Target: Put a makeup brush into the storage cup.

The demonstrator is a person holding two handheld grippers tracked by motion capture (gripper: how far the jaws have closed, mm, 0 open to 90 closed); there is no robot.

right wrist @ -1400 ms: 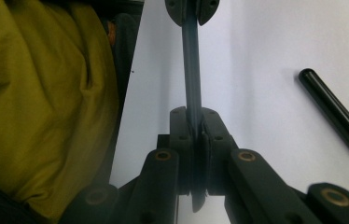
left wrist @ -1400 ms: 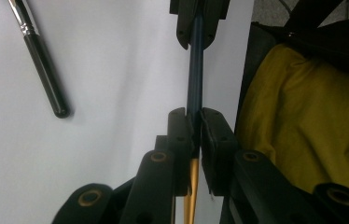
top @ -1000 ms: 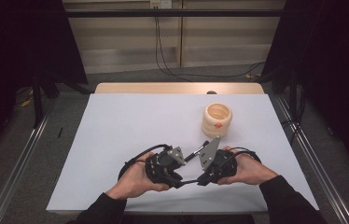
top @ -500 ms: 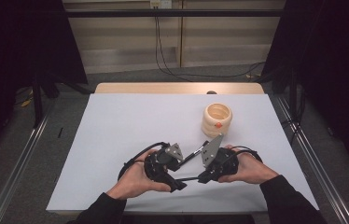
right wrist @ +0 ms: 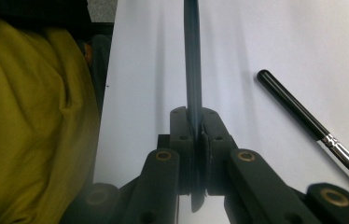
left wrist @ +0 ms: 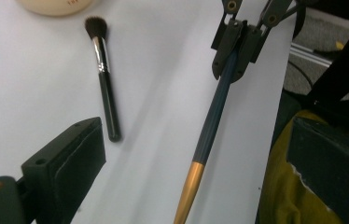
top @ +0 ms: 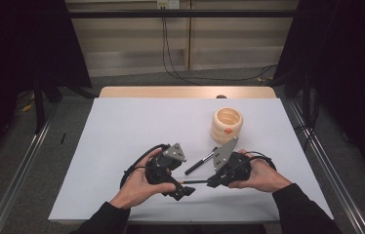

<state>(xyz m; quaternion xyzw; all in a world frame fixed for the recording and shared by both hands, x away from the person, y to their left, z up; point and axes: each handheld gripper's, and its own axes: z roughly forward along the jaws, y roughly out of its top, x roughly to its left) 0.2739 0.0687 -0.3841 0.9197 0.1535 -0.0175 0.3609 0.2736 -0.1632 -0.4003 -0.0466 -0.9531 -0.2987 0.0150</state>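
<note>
Black jaws of our left gripper (top: 184,191) have just been opening, the slim brush (top: 193,182) free between them above the table (top: 122,126). In its own view, our right gripper (right wrist: 196,140) alone pinches the handle — it could swing or slip.

White table (top: 122,126), 1 black makeup brush (top: 199,163) lying flat, ribbed beige holder (top: 227,126) standing beyond it

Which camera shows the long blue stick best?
The left gripper view: the blue stick runs nearly full length, gold end included, from the right gripper. The right gripper view shows its dark shaft; the high view, a thin line.
</note>
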